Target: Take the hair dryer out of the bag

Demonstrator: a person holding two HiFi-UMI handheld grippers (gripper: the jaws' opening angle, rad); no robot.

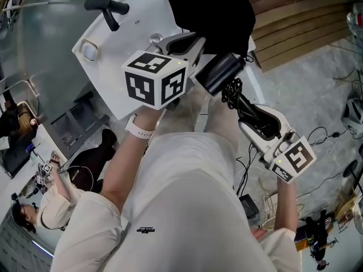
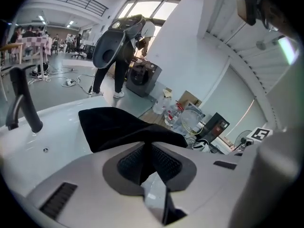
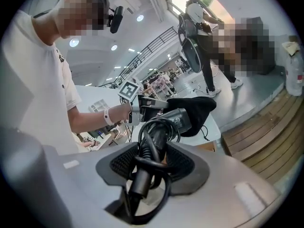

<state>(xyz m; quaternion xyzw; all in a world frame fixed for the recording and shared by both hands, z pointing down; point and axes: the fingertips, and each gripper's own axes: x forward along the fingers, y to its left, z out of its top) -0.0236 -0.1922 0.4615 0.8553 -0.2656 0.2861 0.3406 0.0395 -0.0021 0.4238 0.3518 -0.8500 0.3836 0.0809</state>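
Observation:
A black cloth bag (image 1: 210, 10) lies on the white counter (image 1: 130, 38). My left gripper (image 1: 190, 41) is shut on the bag's near edge. In the left gripper view the black fabric (image 2: 114, 125) runs down into the closed jaws of the left gripper (image 2: 145, 163). The black hair dryer (image 1: 221, 72) hangs just below the bag's edge, its barrel showing and its coiled cord (image 1: 231, 89) wrapped at the handle. My right gripper (image 1: 249, 115) is shut on the handle and cord. In the right gripper view the right gripper (image 3: 149, 163) holds the hair dryer (image 3: 180, 119) in front of the bag (image 3: 199, 109).
A black faucet (image 1: 108, 7) stands at the counter's far left, also seen as the faucet (image 2: 23, 103). Wooden planks (image 1: 295, 27) lie to the right. Cables (image 1: 323, 140) and small devices litter the floor. A seated person (image 1: 45, 203) is at lower left.

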